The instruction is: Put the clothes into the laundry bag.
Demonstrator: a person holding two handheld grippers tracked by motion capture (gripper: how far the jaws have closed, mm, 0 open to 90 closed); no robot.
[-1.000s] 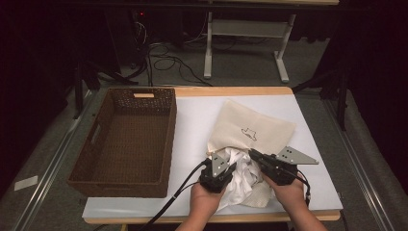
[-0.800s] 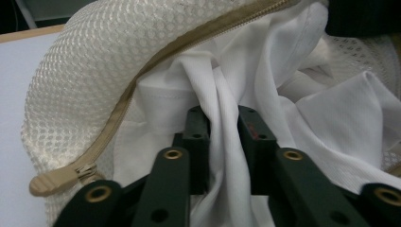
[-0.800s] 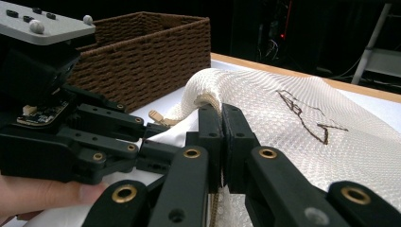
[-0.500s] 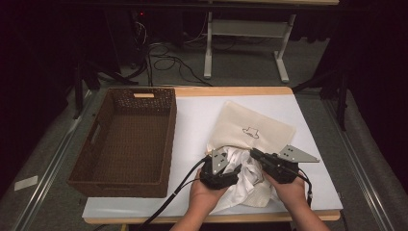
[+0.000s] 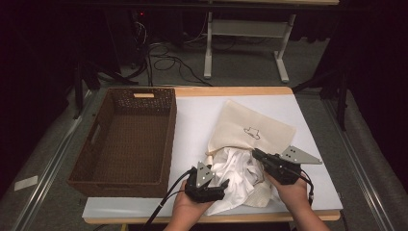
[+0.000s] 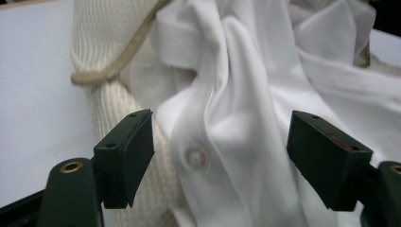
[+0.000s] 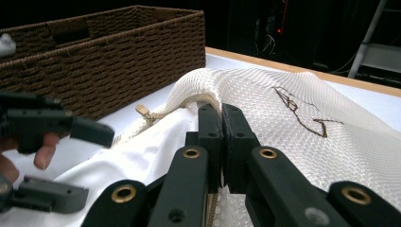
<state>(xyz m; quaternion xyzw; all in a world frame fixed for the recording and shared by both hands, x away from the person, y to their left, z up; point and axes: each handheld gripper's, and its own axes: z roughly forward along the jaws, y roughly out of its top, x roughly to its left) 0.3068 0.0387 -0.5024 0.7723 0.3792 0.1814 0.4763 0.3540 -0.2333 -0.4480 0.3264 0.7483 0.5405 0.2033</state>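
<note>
Spilling from the cream mesh bag (image 5: pixel 251 132) at the table's (image 5: pixel 202 115) five o'clock, a crumpled white shirt (image 5: pixel 235 168) lies near-centre. The left gripper (image 5: pixel 211 186) gapes wide beside it; the right gripper (image 5: pixel 257 155) pinches the bag's rim.

There is one brown basket (image 5: pixel 127 139) at the left of the frame. There is one cream mesh bag (image 5: pixel 250 127) at the centre right, and one white shirt (image 5: pixel 238 173) at lower centre. There are two grippers, the left gripper (image 5: pixel 211 185) and the right gripper (image 5: pixel 257 155), both at the bottom.
</note>
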